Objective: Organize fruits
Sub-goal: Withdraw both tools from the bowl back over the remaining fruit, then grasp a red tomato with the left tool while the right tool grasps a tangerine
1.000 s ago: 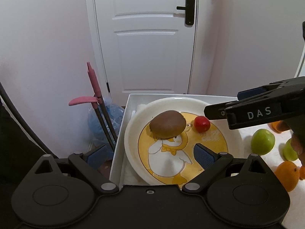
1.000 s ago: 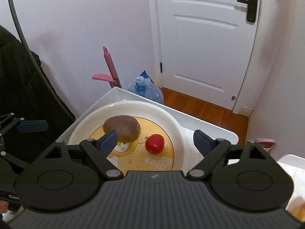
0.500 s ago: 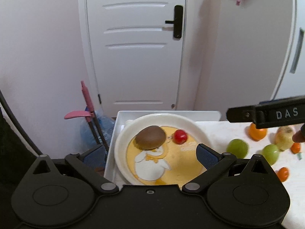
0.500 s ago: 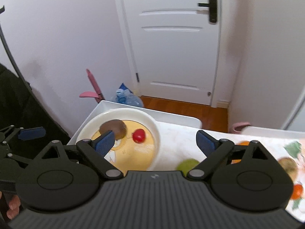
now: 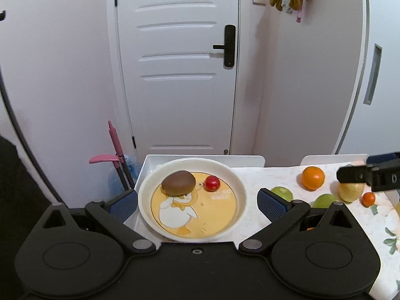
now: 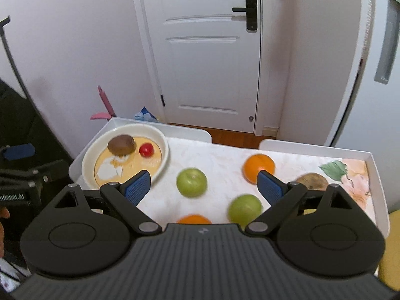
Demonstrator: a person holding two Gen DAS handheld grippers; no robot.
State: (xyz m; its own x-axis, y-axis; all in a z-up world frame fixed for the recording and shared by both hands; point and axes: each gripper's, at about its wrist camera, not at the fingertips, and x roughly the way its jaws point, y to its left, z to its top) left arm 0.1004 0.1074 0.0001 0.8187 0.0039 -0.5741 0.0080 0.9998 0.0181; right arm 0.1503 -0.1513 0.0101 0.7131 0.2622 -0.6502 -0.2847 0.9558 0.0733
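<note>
Now both jaws spread, empty; kiwi [image 5: 178,183] and tomato [image 5: 212,183] on plate [image 5: 232,215].

Plate [image 5: 240,187]: white rim, yellow centre with duck picture; holds brown kiwi [image 5: 178,183] and small red tomato [image 5: 212,183] side by side. On patterned surface [image 6: 220,157], apart from plate: two green apples [image 6: 191,182] [image 6: 245,208], orange [image 6: 259,164], second orange [image 6: 194,219] partly hidden.
</note>
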